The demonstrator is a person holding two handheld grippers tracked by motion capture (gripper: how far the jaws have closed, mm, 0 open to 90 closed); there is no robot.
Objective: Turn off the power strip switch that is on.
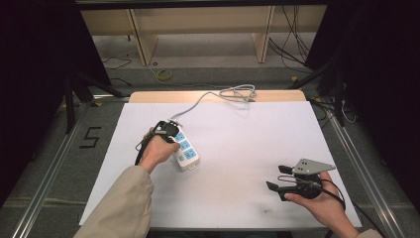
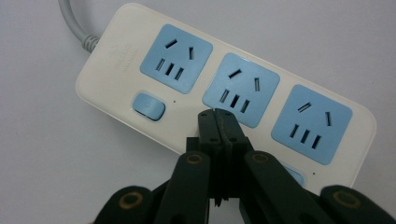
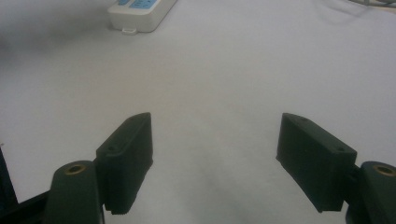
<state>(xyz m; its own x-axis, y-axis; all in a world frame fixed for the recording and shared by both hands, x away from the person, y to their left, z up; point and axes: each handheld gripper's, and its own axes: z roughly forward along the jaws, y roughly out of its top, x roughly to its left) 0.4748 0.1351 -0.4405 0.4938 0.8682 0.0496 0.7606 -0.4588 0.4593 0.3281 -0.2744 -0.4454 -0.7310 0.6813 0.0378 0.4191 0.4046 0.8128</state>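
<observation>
The left claw has its two black jaws pressed together into a single blunt tip, pinching nothing, and that tip rests over the near edge of the power strip, just below the middle socket and between the two blue rocker switches, one of which shows clearly beside the first socket. In the high view the left claw sits at the cable end of the strip, which lies left of centre on the white surface, its grey cable running off toward the far edge. The right claw is spread wide and hovers over bare surface, well apart from the strip, seen near the right front corner from above. The step appears to be pressing a switch with the closed tip; to do it well, the tip should land squarely on the raised end of the rocker, push straight down rather than sideways so the light strip does not skid, and the idle claw could steady the far end. A faint embossed mark sits on the casing near the cable entry, too soft to read; no other writing is legible.
</observation>
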